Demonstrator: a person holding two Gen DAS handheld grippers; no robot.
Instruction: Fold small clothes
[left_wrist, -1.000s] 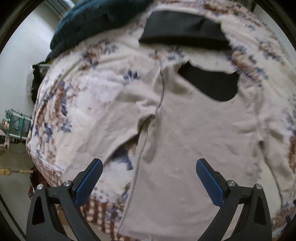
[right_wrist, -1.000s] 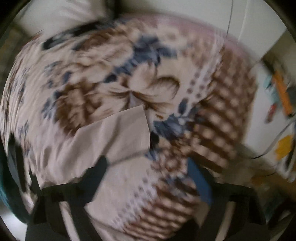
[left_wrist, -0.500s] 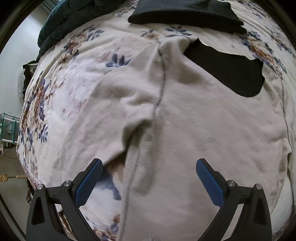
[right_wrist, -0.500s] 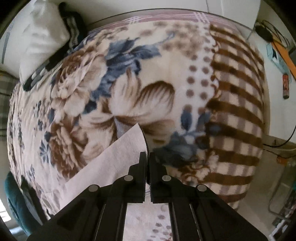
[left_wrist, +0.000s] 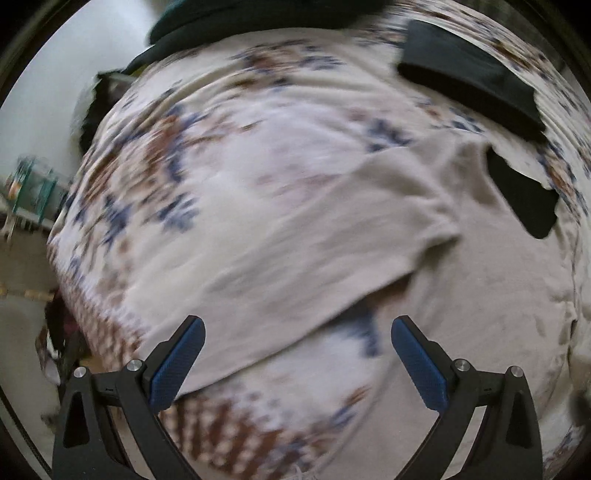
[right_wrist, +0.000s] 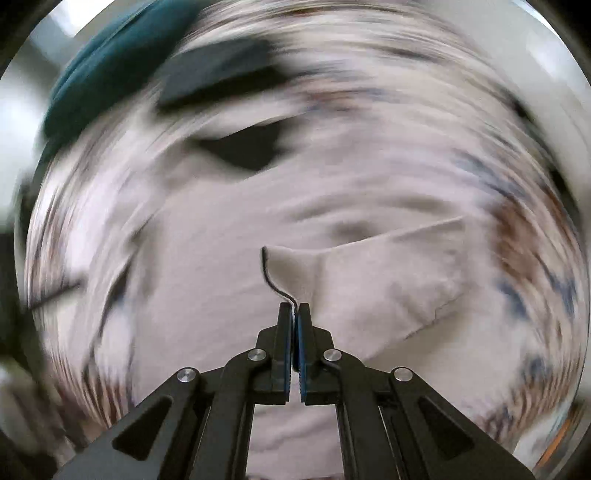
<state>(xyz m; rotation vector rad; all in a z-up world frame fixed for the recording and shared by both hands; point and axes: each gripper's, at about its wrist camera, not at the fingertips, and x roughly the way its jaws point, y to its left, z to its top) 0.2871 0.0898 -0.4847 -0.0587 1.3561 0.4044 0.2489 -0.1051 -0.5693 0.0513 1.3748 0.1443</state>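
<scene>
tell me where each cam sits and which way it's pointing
Left wrist: sits on the left gripper, looking forward between its wide-open fingers and down at the beige shirt spread on the floral blanket; a folded black garment lies beyond.
Right wrist: sits on the right gripper, looking along fingers shut on the shirt's dark-stitched edge; the view is heavily motion-blurred.
Shared: both show the beige shirt with its dark neck opening, the folded black garment and the floral blanket.

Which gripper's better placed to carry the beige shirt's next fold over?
Right. The right gripper is already shut on the beige shirt at its edge, lifting a flap. The left gripper hangs open above the sleeve, gripping nothing.
</scene>
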